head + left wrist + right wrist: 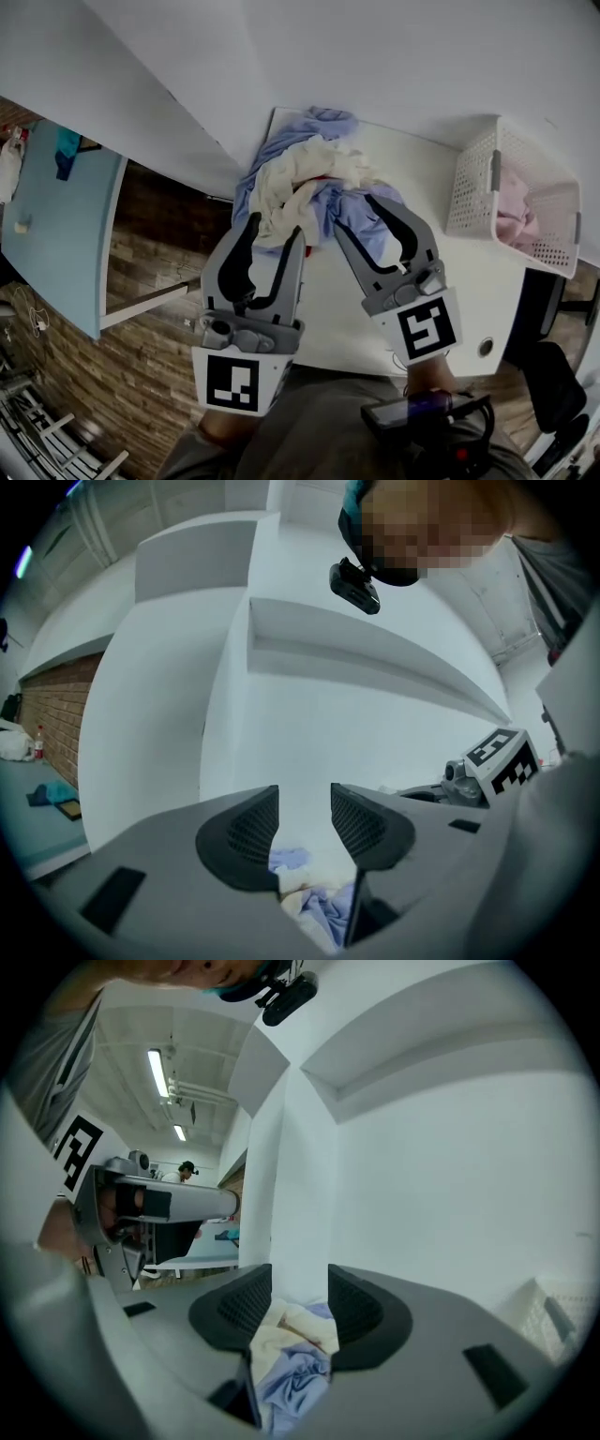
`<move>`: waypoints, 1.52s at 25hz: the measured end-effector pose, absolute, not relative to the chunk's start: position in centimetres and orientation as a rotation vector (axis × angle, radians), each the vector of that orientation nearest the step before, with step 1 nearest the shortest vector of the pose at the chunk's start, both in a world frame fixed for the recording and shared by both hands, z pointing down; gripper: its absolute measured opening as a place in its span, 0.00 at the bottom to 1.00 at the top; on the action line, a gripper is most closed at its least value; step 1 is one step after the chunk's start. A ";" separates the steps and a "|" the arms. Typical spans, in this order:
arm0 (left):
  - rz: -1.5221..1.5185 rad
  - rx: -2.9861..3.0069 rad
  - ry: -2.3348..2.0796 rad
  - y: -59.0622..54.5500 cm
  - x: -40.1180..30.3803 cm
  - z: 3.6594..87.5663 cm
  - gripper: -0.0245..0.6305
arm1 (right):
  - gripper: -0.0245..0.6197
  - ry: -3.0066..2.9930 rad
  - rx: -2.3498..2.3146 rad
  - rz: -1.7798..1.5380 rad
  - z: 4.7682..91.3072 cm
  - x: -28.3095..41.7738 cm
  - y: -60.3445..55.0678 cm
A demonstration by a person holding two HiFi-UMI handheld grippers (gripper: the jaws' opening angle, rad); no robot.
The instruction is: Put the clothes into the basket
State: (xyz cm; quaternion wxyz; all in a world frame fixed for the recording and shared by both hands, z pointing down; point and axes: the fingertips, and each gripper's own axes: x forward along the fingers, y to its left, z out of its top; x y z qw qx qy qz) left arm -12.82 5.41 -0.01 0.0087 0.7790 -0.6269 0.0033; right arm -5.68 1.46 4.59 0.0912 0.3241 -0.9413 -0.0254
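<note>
White table [330, 314], heap of blue and cream clothes [302, 178] toward its far edge, white perforated basket [472, 192] at its right end

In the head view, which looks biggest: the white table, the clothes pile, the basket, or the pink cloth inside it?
1. white table
2. clothes pile and basket: about alike, too close to rank
3. pink cloth

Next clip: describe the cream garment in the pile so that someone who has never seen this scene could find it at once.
Start at the white table. At the end away from the white basket lies a heap of clothes. The cream garment is draped across the heap's middle, the only off-white piece among lavender-blue ones.
</note>
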 end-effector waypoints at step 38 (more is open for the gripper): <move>0.553 2.126 -1.398 -2.9 -17.0 26.6 0.61 | 0.56 -2.278 0.717 0.299 29.3 -8.2 -3.9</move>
